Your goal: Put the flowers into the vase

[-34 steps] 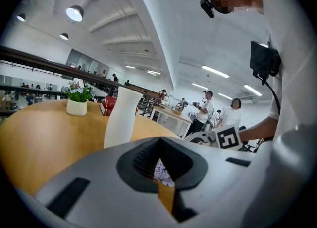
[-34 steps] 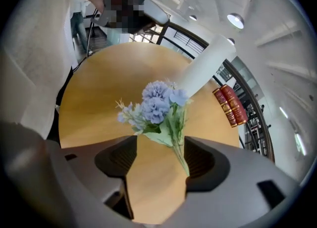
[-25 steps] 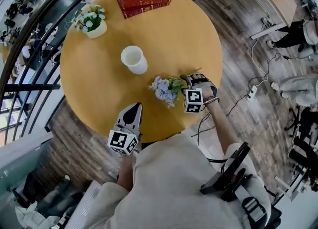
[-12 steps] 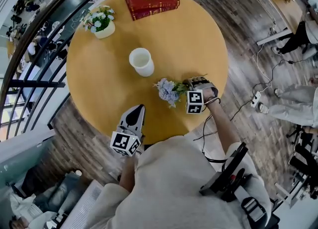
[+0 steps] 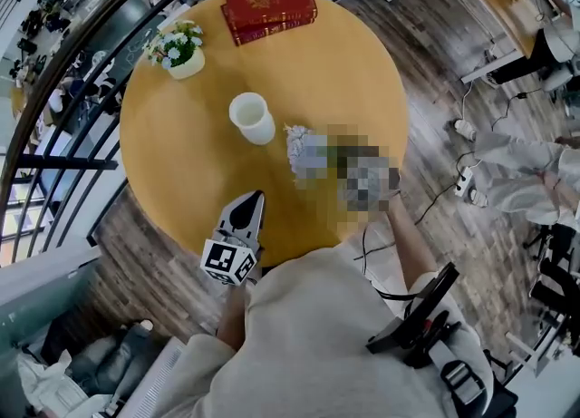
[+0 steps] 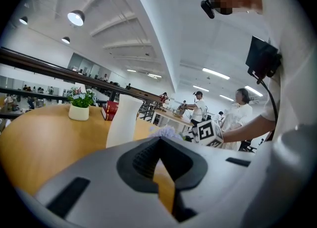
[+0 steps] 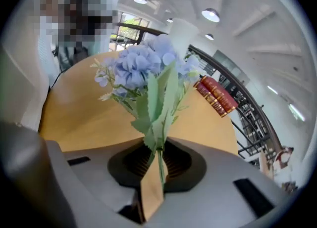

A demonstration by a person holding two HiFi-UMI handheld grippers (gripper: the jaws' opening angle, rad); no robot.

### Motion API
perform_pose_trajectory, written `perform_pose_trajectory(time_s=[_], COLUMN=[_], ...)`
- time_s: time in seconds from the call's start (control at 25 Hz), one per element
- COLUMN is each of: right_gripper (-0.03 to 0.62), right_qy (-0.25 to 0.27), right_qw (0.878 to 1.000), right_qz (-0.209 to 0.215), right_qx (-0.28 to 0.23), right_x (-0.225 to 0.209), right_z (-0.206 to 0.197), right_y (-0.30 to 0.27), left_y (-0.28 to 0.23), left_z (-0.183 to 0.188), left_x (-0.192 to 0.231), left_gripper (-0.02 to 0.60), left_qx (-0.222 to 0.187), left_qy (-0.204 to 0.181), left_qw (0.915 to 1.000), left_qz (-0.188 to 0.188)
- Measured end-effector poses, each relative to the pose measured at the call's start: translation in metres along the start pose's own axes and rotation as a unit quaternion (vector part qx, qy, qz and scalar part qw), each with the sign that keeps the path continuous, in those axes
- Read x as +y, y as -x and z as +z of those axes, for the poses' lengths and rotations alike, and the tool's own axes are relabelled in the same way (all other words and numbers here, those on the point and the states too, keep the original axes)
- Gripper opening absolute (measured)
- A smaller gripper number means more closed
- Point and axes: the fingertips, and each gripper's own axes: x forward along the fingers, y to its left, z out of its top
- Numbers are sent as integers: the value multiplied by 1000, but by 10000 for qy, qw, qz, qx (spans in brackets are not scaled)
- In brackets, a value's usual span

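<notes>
Two tongs show: the left tongs [image 6: 161, 172] idle, closed and empty, the right tongs [image 7: 158, 175], jaws just closing, pinching the flowers [image 7: 136, 68] low down near the vase [image 5: 251, 118] on the table [image 5: 344, 72]; pick-up looks done, so next tip them stalk-down into it.

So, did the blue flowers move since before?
Yes. The blue flowers have moved closer to the white vase on the table.

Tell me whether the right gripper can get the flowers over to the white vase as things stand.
Probably yes. The right gripper has just been closing its jaws, which now pinch the stem of the flowers; only bare table lies between it and the upright vase.
</notes>
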Motion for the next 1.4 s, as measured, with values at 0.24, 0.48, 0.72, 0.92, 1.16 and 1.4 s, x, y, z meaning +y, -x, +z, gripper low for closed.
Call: perform_pose_trajectory(time_s=[0.24,0.48,0.72,0.92,1.16,1.4], right_gripper=[58,58,58,58,58,58], right_qy=[-2703,-4501,-4415,-3767,-2832,-2476], right_qw=[9486,8350,8187,8118,7871,7833], right_qz=[-114,413,474,289,205,326], right_qx=[-1644,-3137,-3641,-4453,-5476,-5693], right_x=[-41,-66,-77,-114,-158,-162], right_z=[39,67,101,169,268,311], right_y=[51,85,100,145,213,215], left_y=[3,5,16,27,40,56], left_z=[3,6,6,8,10,11], left_x=[-8,-10,-6,0,5,17], left_gripper=[6,6,6,6,6,6], left_qx=[-74,-183,-290,-409,-527,-660], left_qy=[-31,-42,-10,8,14,64], left_qw=[9999,9998,9995,9988,9975,9946], left_qz=[-65,-46,106,265,474,796])
